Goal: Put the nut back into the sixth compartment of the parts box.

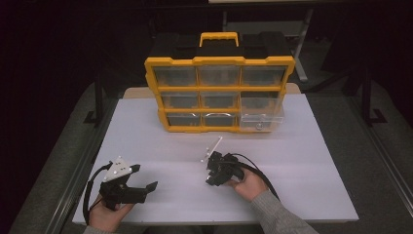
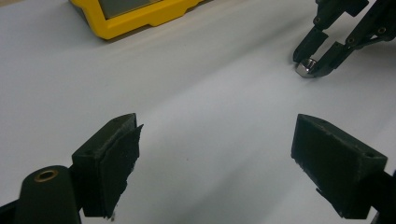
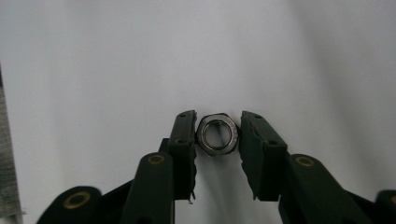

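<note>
Step in hand: pick-up of a steel hex nut [image 3: 217, 135] off the white table [image 1: 302, 161].

Right gripper [image 3: 217, 128]: jaws drawn in close around the nut. In the right gripper view the nut lies flat on the table, bore facing up, flanked at 9 and 3 o'clock by the two black pads [image 3: 183, 135]. Both pads look to be touching the flats; a hairline gap on the 3 o'clock side cannot be ruled out. Judged as gripped, lift not begun. In the left gripper view the same nut [image 2: 304, 68] sits at the tips of the right gripper [image 2: 317, 60], at 1 o'clock from that camera, resting on the table.

Left gripper [image 2: 215, 154]: jaws wide apart, nothing between them, bare table under them. In the high view it sits at 7 o'clock on the table [image 1: 127, 187], well apart from the work.

Position: in the high view the right gripper [image 1: 214, 170] is just below table centre, at 6 o'clock from the yellow drawer organizer [image 1: 219, 61]. The organizer's clear drawer [image 1: 260, 114] at lower right is pulled out. A small white part [image 1: 212, 148] lies just beyond the gripper; identity unclear.

Next move, judgement: confirm the pinch is firm, lift straight up, carry toward 1 o'clock to the pulled-out drawer. Risk: the nut is thin and smooth, so a weak pinch could let it tip or slip out.
</note>
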A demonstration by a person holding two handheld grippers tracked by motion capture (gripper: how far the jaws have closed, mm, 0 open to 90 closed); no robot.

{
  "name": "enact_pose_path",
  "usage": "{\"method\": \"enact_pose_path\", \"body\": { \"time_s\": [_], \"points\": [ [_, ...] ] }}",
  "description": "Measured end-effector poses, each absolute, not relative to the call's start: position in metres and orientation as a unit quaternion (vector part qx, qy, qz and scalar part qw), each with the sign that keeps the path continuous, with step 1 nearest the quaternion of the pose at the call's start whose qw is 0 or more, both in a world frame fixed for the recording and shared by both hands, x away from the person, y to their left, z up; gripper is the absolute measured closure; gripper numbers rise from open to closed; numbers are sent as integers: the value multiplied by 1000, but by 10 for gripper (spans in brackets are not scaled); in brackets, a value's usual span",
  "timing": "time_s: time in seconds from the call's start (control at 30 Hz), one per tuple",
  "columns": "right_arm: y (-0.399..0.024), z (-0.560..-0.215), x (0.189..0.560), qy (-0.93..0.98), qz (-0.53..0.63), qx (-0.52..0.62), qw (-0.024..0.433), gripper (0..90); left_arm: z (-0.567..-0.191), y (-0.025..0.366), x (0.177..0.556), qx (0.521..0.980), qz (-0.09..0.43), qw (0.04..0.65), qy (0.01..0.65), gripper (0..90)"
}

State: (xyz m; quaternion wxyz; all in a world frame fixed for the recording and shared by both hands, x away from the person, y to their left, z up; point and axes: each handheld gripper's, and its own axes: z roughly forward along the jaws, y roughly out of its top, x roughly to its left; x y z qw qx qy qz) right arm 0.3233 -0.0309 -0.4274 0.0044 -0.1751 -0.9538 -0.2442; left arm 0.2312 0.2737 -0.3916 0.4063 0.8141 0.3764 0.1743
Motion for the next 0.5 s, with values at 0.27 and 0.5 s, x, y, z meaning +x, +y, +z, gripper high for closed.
{"method": "enact_pose_path", "body": {
  "time_s": [0.27,0.5],
  "points": [
    [-29,-426,322,-956,-233,-178,-3,687,-391,274,231,813,177,407,376,147],
    [-31,-427,325,-956,-238,-174,7,689,-391,274,231,813,178,408,374,147]
  ]
}}
